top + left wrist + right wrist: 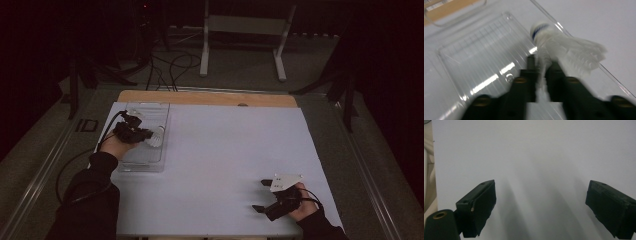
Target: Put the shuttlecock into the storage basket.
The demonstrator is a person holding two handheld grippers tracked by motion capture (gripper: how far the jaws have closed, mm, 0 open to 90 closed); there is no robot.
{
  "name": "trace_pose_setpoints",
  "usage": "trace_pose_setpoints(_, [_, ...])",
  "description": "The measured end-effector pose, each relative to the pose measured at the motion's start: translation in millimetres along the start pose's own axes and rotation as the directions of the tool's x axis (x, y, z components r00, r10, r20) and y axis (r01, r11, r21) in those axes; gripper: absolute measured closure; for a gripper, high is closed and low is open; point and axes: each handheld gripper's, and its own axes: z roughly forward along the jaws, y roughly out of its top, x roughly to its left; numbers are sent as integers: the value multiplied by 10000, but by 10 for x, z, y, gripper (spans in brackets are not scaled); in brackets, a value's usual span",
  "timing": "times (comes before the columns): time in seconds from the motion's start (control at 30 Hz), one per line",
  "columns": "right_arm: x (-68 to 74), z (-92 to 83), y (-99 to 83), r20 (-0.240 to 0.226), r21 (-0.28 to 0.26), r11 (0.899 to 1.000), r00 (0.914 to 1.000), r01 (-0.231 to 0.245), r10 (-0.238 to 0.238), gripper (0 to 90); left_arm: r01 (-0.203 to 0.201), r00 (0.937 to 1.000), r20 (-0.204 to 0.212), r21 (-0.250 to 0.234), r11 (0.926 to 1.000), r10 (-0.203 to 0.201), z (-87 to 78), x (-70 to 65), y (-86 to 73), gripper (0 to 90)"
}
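Black jaws of my left gripper (pixel 541 65) sit nearest the lens in the left gripper view, close together with the feathers of a white shuttlecock (pixel 564 50) pinched between them. Picture is motion-blurred, so I can't tell how firmly the pads press, but the feather skirt sits right in the narrow gap. Its cork head, white with a dark blue band, points away from me and up; the skirt fans out to the right of the jaws.

Below the shuttlecock lies a clear plastic tray (pixel 474 57), ribbed floor, glare streaks across it. The shuttlecock hangs over the tray's right wall, partly above the white table sheet (pixel 599 22) outside it.

High view: my left gripper (pixel 145 134) is over the tray (pixel 142 162) at the left side of the table, shuttlecock (pixel 156 137) at its tip, toward the tray's right edge.

My right gripper (pixel 261 196) rests low at the near right part of the sheet (pixel 225 150), well apart from the tray. In the right gripper view its jaws stand wide apart, nothing between them but bare white sheet (pixel 536 157).
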Motion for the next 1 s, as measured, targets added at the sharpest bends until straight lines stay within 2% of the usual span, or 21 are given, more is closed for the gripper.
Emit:
trace_pose_setpoints(0.07, [-1,1,-1,-4,23,10000,10000,5,-5,96,143,9998,109,303,9994,-147,20,-22,16,522])
trace_pose_setpoints(0.13, [-1,1,0,-10,30,10000,10000,3,-3,96,188,9998,-48,239,9995,-187,12,-47,31,475])
trace_pose_setpoints(0.17, [-1,1,0,-10,30,10000,10000,3,-3,96,188,9998,-48,239,9995,-187,12,-47,31,413])
trace_pose_setpoints(0.2, [0,0,1,6,26,10000,10000,15,-15,96,282,9996,-89,264,9993,-280,1,-56,49,413])
trace_pose_setpoints(0.33, [2,-2,1,21,22,10000,10000,7,-7,96,419,9990,-145,191,9989,-416,-39,-78,84,213])
trace_pose_setpoints(0.37, [2,-3,1,23,21,10000,10000,13,-13,96,356,9994,-40,236,9991,-355,-55,-84,88,185])
trace_pose_setpoints(0.4, [1,-3,0,30,21,10000,10000,13,-13,96,321,9995,-77,191,9993,-319,-63,-93,91,110])
trace_pose_setpoints(0.47, [-1,-1,-2,23,20,10000,10000,9,-9,96,290,9991,-315,166,9994,-285,-81,-111,101,80])
trace_pose_setpoints(0.57, [1,-3,0,43,29,10000,10000,10,-10,96,309,9989,-343,-4,9995,-309,-131,-112,117,31])
trace_pose_setpoints(0.63, [3,-7,4,70,-13,10000,10000,35,-35,96,350,9992,-166,-197,9992,-353,-162,-112,122,8])
trace_pose_setpoints(0.77, [-1,-9,4,73,-33,10000,10000,26,-26,96,318,9994,-107,-378,9988,-323,-217,-135,128,2])
trace_pose_setpoints(1.0, [3,-2,8,25,22,10000,10000,18,-18,95,18,10000,-81,-403,9992,-21,-259,-177,138,2])
